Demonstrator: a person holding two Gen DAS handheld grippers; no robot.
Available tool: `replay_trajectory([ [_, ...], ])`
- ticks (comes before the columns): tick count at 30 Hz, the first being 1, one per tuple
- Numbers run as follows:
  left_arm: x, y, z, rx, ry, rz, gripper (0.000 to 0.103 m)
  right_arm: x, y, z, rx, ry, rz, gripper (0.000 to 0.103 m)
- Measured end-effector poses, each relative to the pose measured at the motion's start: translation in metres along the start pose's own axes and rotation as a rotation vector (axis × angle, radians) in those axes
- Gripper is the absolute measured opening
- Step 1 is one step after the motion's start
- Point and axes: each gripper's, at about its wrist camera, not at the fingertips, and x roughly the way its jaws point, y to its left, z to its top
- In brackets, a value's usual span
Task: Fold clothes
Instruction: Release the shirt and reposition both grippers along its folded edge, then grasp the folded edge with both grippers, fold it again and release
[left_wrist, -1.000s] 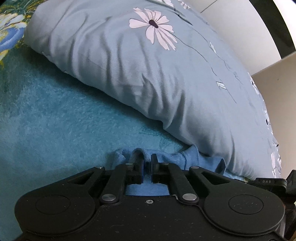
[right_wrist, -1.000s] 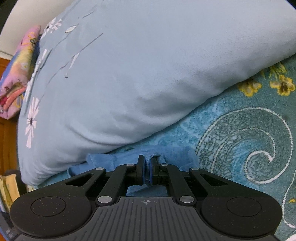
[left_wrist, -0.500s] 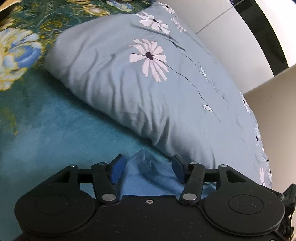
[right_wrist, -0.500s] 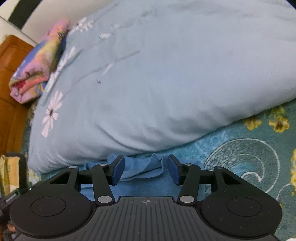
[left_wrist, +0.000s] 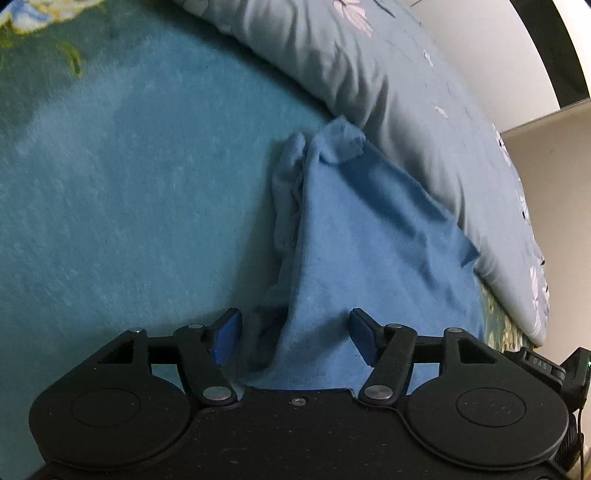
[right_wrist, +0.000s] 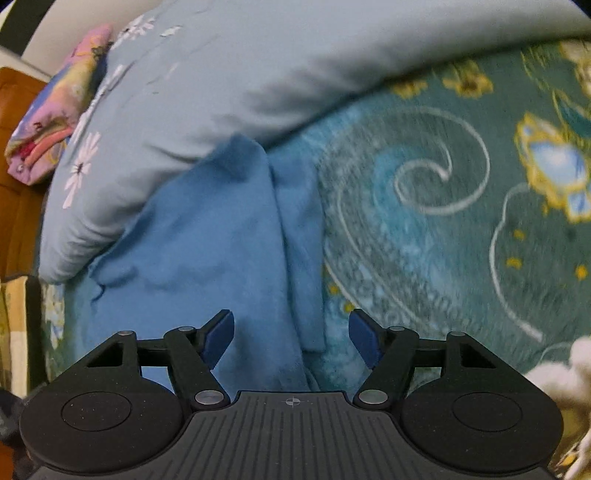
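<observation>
The blue garment (left_wrist: 373, 236) lies folded against the pillow (left_wrist: 424, 110) on the bed. Both the left hand-held gripper (left_wrist: 293, 339) and the right hand-held gripper (right_wrist: 291, 339) are opening, their pads clear of the cloth. The release step looks finished; the next fold likely needs fresh grips on an edge.

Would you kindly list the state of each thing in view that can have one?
Blue garment: released, lying on the bedspread, far corners against the pillow, side edges bunched.
Pillow: lying on the bed, creased.
Left gripper: jaws opening, pads off the cloth.
Right gripper: jaws opening, holding nothing.
Pink cloth: folded, beside the pillow.
</observation>
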Motion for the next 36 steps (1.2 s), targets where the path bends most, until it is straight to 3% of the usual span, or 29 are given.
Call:
replay_trajectory([
  [6,0.0,0.001,-0.003,-0.005,-0.007,-0.03,0.062,0.007,-0.002,-0.006,0.025,-0.017,0.04,0.068],
  [12,0.003,0.002,-0.004,-0.036,-0.003,-0.068,0.062,0.013,0.001,-0.009,0.022,-0.003,0.087,0.056],
  [13,0.003,0.002,-0.005,-0.042,-0.004,-0.071,0.061,0.014,0.002,-0.009,0.02,0.0,0.087,0.047],
  [14,0.003,0.005,-0.005,-0.056,-0.008,-0.075,0.056,0.016,0.002,-0.009,0.019,0.003,0.087,0.035],
  [16,0.002,0.007,-0.006,-0.069,-0.012,-0.049,0.041,0.017,0.003,-0.009,0.029,0.011,0.095,0.024],
  [20,-0.005,0.007,-0.008,-0.063,-0.022,-0.012,0.011,0.014,0.011,-0.008,0.009,0.008,0.092,0.018],
  [23,-0.008,-0.001,-0.009,-0.052,-0.045,-0.009,0.006,0.011,0.013,-0.008,0.011,0.008,0.087,0.016],
  [31,-0.045,-0.013,-0.015,-0.05,-0.115,-0.052,0.004,-0.012,0.024,-0.013,-0.014,-0.04,0.107,0.013],
  [36,-0.073,-0.009,-0.04,-0.022,-0.105,-0.052,0.004,-0.036,0.023,-0.036,-0.033,-0.041,0.134,0.013],
])
